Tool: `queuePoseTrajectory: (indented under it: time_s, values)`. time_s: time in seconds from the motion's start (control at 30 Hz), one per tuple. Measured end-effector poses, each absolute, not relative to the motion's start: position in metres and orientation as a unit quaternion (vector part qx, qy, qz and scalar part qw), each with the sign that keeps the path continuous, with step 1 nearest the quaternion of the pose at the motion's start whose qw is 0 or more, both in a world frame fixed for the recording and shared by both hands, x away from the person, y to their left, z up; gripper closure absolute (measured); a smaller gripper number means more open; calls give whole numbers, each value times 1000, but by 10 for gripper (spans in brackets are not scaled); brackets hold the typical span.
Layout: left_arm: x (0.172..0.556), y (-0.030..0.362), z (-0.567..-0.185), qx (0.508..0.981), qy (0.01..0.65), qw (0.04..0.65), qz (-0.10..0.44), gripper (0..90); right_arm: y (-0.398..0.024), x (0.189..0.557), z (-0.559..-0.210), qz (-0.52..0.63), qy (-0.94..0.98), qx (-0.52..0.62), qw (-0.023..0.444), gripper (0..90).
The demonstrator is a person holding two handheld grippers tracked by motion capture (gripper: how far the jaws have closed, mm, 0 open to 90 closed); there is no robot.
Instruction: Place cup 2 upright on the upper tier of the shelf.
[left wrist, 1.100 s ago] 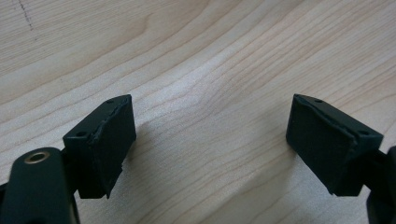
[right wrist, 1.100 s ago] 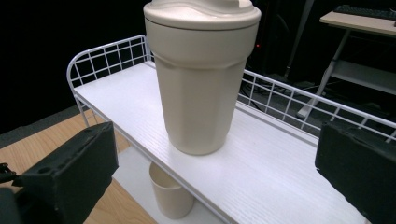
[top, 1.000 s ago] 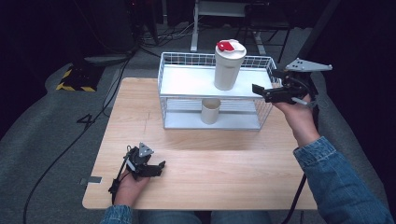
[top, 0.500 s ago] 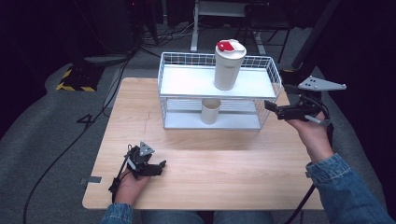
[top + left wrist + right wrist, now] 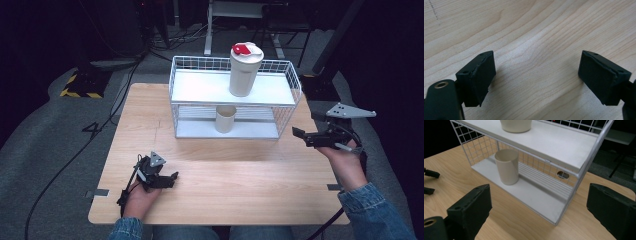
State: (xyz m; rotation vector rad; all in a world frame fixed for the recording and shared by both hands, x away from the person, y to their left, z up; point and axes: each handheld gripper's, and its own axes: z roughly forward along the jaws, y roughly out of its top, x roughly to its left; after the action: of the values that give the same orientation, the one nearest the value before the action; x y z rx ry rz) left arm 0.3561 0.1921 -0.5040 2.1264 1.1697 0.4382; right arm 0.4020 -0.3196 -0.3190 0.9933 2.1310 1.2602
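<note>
Nearest the person, the left claw (image 5: 172,176) lies low over the front left part of the wooden table (image 5: 250,190), held by a hand in a denim sleeve, with its cable trailing off the near edge. In the left gripper view its jaws stand apart with nothing between them but bare wood grain, and they have just been opening a little further. Farther on and to the right, the right claw (image 5: 296,132) is held above the table's right edge, pointing leftward at the end of the wire rack (image 5: 182,107), its grey three-cornered plate uppermost. In the right gripper view its jaws are spread wide and hold nothing, and they frame the rack's near corner without touching it. The rack stands at the back middle of the table and has two white shelves. On the lower shelf a small cream cup (image 5: 225,119) stands upright and open at the top, near the shelf's middle and well apart from both claws; the right gripper view shows it just behind the shelf's front edge (image 5: 507,170). On the upper shelf, above and slightly right of the cup, a tall cream tumbler (image 5: 243,72) with a red and white lid stands upright
</note>
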Motion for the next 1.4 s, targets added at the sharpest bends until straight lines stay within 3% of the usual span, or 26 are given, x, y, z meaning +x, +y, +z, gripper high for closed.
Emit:
queuePoseTrajectory:
  time_s: [0.6, 1.4]
  values:
    - [356, 192, -504, 814, 447, 331, 168, 152, -337, 389, -391, 419, 787, 411, 192, 79]
    - [356, 192, -504, 813, 447, 333, 168, 152, -331, 376, -468, 370, 798, 444, 173, 85]
